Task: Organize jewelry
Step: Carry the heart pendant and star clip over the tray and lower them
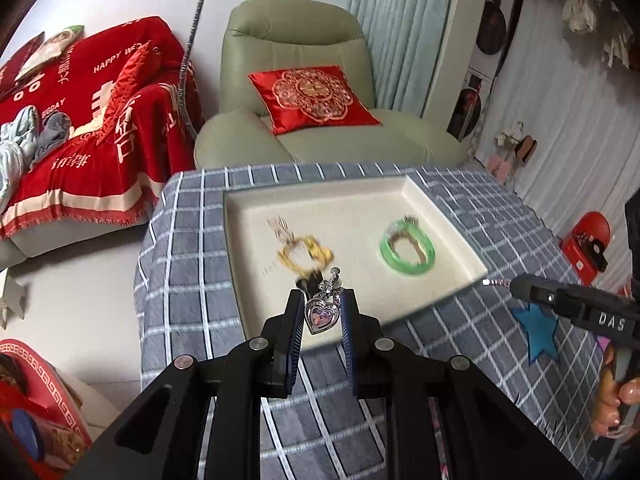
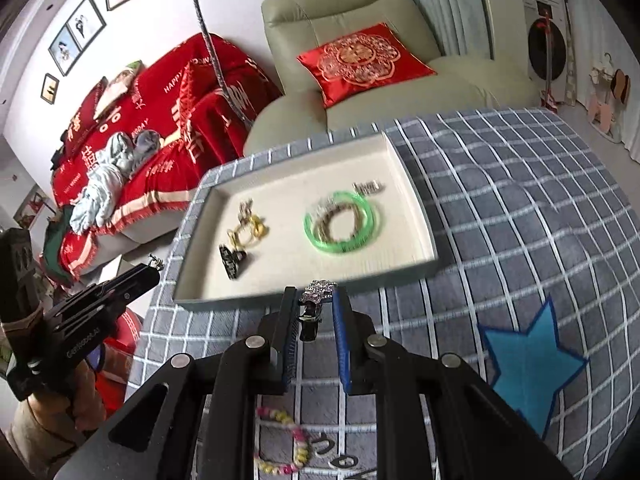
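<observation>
Room: living room with a pale green armchair (image 1: 304, 92) at upper centre of both views, a red embroidered cushion (image 1: 312, 98) on its seat, and a sofa under a red throw (image 1: 80, 128) at the left.
Surface: grey checked cloth (image 1: 192, 248) over a table, with one blue star patch (image 2: 528, 364) at the lower right of the right wrist view.
Edges: the cloth's far edge runs just below the armchair; its left edge drops to pale floor at the left of the left wrist view.
Open room: bare cloth lies right of the tray and between the tray's near rim and both grippers.
Tray: one cream tray (image 2: 404, 168), shallow walls, near the cloth's far left corner.
Tray contents: one green bangle (image 2: 344, 220) right of centre ringing a beige strand, one gold-coloured piece (image 2: 248, 232) left of centre, one black clip (image 2: 230, 258) just below it, one small silver piece (image 2: 368, 188) touching the bangle's upper right. All blurred.
Left gripper (image 1: 320, 312): clamped on one silver earring with a pink heart stone (image 1: 320, 316), held above the tray's near rim at lower centre.
Right gripper (image 2: 316, 312): closed on one silver sparkly earring (image 2: 318, 294), with a dark part hanging below it, just short of the tray's near rim.
Hands: a hand (image 1: 616, 404) grips the right tool's handle at the lower right edge.
Loose on cloth: one pink and yellow bead bracelet (image 2: 288, 444) at bottom centre of the right wrist view.
</observation>
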A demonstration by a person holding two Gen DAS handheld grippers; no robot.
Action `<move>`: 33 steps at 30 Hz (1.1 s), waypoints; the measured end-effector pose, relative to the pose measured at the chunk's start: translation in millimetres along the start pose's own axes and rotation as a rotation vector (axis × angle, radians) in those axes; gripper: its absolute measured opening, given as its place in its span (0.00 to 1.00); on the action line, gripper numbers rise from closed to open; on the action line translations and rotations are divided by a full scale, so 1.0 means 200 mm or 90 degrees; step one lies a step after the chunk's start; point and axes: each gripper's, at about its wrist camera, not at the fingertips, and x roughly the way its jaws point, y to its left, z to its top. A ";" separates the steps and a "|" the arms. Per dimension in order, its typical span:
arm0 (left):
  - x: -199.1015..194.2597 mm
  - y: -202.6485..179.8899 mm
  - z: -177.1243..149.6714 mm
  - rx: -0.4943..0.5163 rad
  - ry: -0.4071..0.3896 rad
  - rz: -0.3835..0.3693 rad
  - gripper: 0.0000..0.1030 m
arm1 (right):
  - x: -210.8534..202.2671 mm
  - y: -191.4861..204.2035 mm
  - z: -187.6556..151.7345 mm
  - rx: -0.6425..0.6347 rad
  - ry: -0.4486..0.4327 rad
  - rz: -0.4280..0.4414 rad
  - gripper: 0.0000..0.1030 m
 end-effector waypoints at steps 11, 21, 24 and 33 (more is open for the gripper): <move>0.12 0.03 0.26 -0.058 -0.006 -0.004 0.34 | 0.11 -0.05 0.24 0.009 -0.012 0.019 0.18; 0.36 -0.14 0.26 -0.007 0.011 0.030 0.34 | 0.30 -0.12 0.30 0.006 -0.002 0.006 0.18; 0.46 -0.18 0.23 0.010 0.029 0.039 0.34 | 0.37 -0.15 0.30 0.005 0.007 -0.005 0.18; 0.66 -0.22 0.18 0.030 0.066 0.058 0.34 | 0.51 -0.26 0.28 0.023 0.017 -0.032 0.18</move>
